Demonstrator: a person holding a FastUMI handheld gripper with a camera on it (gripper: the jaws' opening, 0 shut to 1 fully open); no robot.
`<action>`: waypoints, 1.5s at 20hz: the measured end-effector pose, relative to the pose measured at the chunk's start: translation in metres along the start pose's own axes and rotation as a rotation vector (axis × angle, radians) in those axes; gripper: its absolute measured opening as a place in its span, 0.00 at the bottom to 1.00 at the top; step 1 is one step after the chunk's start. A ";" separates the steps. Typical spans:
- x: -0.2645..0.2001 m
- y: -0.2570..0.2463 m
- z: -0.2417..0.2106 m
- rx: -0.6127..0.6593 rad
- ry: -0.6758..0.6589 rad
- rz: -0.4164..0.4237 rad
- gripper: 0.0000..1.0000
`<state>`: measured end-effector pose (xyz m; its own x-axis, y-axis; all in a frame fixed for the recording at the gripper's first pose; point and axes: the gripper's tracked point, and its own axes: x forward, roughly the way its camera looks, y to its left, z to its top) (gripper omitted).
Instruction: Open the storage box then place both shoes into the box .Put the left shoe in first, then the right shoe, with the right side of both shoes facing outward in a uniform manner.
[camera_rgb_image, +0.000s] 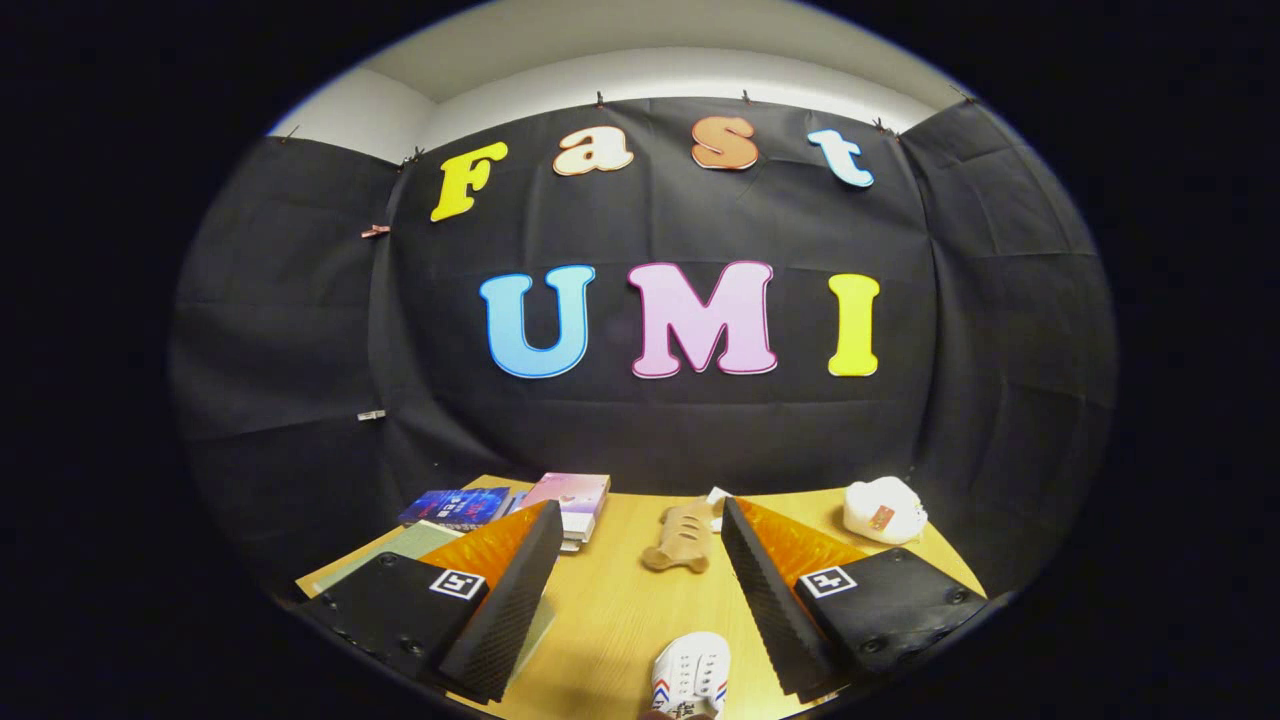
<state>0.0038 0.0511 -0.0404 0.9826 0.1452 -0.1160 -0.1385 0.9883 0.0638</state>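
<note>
Wooden table (620, 610) under the gripper (640, 590), jaws spread wide, holding nothing. White shoe (690, 675) with red-blue stripes lies low between the fingers. Tan toy (682, 537) sits further ahead between the fingertips. Books (570, 500) beyond the left finger, white lump (882, 510) beyond the right finger.

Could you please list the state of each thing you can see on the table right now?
Gripper: jaws open, holding nothing.
White shoe: lying on the table between the jaws, untouched.
Tan shoe: lying beyond the jaws, untouched.
Books: stacked flat, closed.
White object: resting near the table's far corner.
</note>
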 end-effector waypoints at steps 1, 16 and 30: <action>0.003 0.002 -0.005 0.004 0.014 0.011 0.98; 0.000 0.089 -0.138 0.314 0.481 0.404 0.98; -0.040 0.174 -0.225 0.736 0.885 0.821 0.98</action>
<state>-0.0871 0.2277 -0.2481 0.2158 0.9113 -0.3507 -0.2591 0.3998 0.8792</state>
